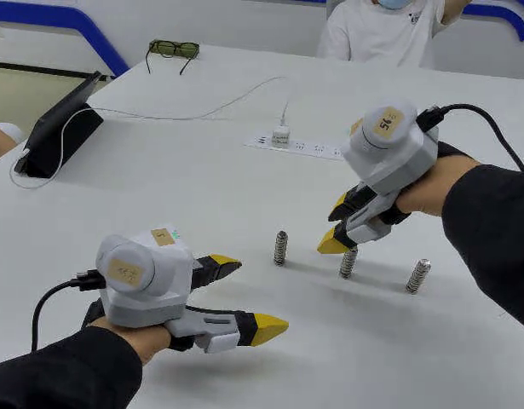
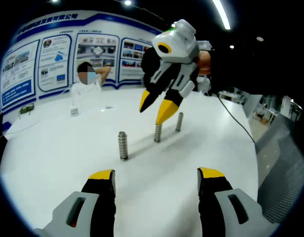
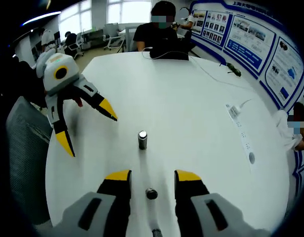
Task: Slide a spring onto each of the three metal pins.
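Three upright metal pins stand in a row on the white table, each with a coiled spring around it: the left pin [image 1: 280,247], the middle pin [image 1: 348,262] and the right pin [image 1: 417,275], which leans a little. My right gripper [image 1: 334,227] hovers open just above the middle pin; in the right gripper view that pin's top [image 3: 151,193] sits between the yellow-tipped fingers [image 3: 118,176]. The left pin [image 3: 142,139] stands ahead of it. My left gripper [image 1: 249,295] is open and holds nothing, low on the table in front of the row [image 2: 123,145].
A white power strip [image 1: 297,146] with a plugged charger and cable lies behind the pins. A dark tablet [image 1: 61,123] leans at the far left, and glasses [image 1: 172,49] lie at the back. A person [image 1: 381,30] sits at the table's far edge.
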